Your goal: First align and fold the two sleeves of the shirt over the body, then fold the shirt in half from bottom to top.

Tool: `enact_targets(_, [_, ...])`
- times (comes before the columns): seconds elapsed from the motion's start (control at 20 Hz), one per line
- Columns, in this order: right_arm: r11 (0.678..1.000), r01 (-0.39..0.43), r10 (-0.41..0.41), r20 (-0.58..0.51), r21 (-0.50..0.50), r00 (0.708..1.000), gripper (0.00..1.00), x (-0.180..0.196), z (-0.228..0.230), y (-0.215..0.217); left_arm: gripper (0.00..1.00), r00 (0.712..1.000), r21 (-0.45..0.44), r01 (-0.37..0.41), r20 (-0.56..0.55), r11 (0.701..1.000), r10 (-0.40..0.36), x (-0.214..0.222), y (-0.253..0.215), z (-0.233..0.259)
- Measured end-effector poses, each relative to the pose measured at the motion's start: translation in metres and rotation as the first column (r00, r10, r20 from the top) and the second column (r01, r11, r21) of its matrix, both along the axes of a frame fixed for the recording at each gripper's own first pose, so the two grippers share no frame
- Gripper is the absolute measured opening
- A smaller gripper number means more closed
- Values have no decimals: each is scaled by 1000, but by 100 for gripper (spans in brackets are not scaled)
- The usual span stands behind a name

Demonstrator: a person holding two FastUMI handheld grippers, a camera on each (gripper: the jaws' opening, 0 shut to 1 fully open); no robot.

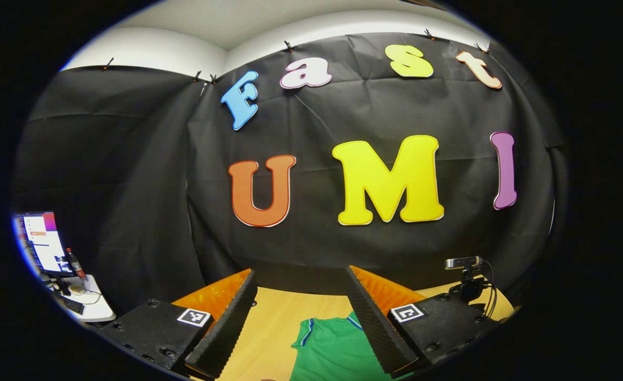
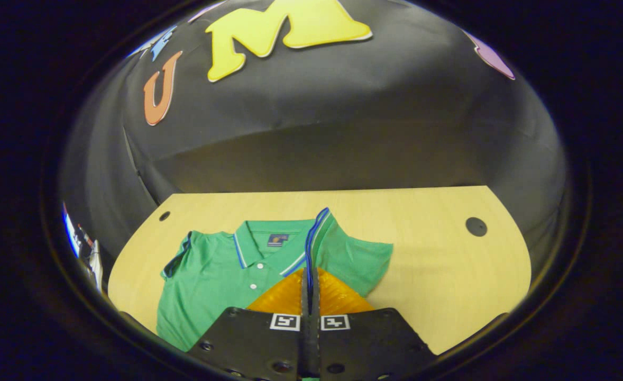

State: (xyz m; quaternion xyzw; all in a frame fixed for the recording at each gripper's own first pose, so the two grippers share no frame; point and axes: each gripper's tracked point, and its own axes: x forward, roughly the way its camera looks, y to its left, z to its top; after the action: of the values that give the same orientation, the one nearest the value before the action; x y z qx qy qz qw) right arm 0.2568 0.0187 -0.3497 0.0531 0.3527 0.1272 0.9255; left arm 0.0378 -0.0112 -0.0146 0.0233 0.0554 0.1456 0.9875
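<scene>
Right gripper (image 2: 310, 283) is pinched on a sleeve edge of the green shirt (image 2: 221, 275), lifting it over the body on the table (image 2: 449, 275); left gripper (image 1: 301, 317) hangs wide apart. Sleeve-folding step, I judge; next I must lay it flat.

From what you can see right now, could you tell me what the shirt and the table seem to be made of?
Shirt: likely soft knit cotton or blend, matte green, going by its polo collar and buttons. Table: pale wood or wood-look laminate, smooth, with faint grain; which one is unclear.
</scene>
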Motion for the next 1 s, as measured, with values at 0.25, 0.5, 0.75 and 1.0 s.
enact_targets(0.25, [1000,-24,24,-30,-4,999,7,-2,-15,43,100,999,16,-46,-13,999,46,-20,24,3])
enact_targets(0.5, [999,-39,39,10,-4,999,77,-14,10,54,100,999,20,-48,-14,999,48,-28,39,6])
enact_targets(0.75, [999,-31,34,117,-31,993,88,-43,73,34,100,999,-31,35,-26,999,-36,-9,37,-17])
enact_targets(1.0, [999,11,-1,222,-41,975,95,-100,146,-10,100,970,-49,202,-125,978,-206,31,15,-90])
